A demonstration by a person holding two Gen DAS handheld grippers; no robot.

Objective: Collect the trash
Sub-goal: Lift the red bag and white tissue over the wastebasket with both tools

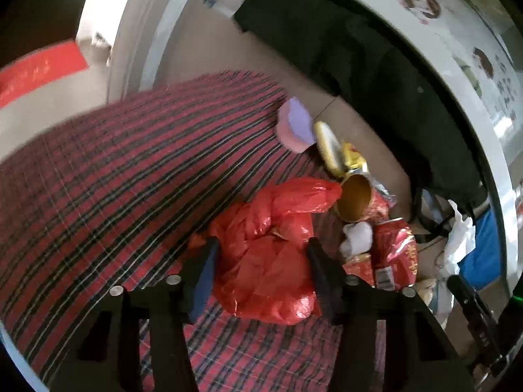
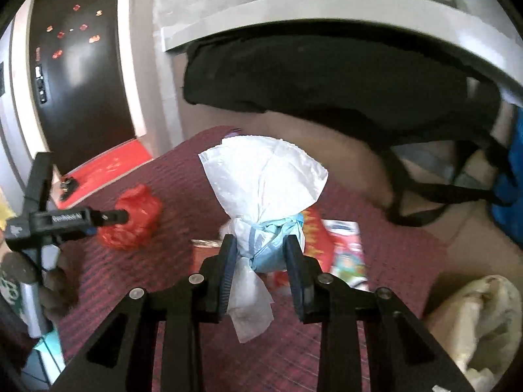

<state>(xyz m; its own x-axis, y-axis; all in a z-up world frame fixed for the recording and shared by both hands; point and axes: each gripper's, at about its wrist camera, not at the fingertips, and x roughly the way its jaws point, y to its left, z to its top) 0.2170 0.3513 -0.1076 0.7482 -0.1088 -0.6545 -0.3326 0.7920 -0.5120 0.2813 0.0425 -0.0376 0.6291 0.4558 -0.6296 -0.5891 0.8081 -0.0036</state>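
A crumpled red plastic bag (image 1: 274, 245) lies on the red striped rug (image 1: 114, 170). My left gripper (image 1: 261, 248) is shut on the red bag, one finger on each side; it also shows in the right wrist view (image 2: 108, 219) with the bag (image 2: 137, 219). My right gripper (image 2: 260, 248) is shut on a knotted white and blue plastic bag (image 2: 264, 196) and holds it above the rug (image 2: 183, 176). More trash lies beside the red bag: a gold tin can (image 1: 354, 199), a red packet (image 1: 397, 251), crumpled white tissue (image 1: 358, 235), a purple and pink pad (image 1: 295, 124).
A black bag (image 1: 359, 58) lies along the white wall base; it also shows in the right wrist view (image 2: 327, 75). A blue bag (image 2: 510, 176) and a cream cloth (image 2: 480, 323) sit at the right. A colourful packet (image 2: 346, 251) lies on the rug. A dark door (image 2: 75, 65) stands at the left.
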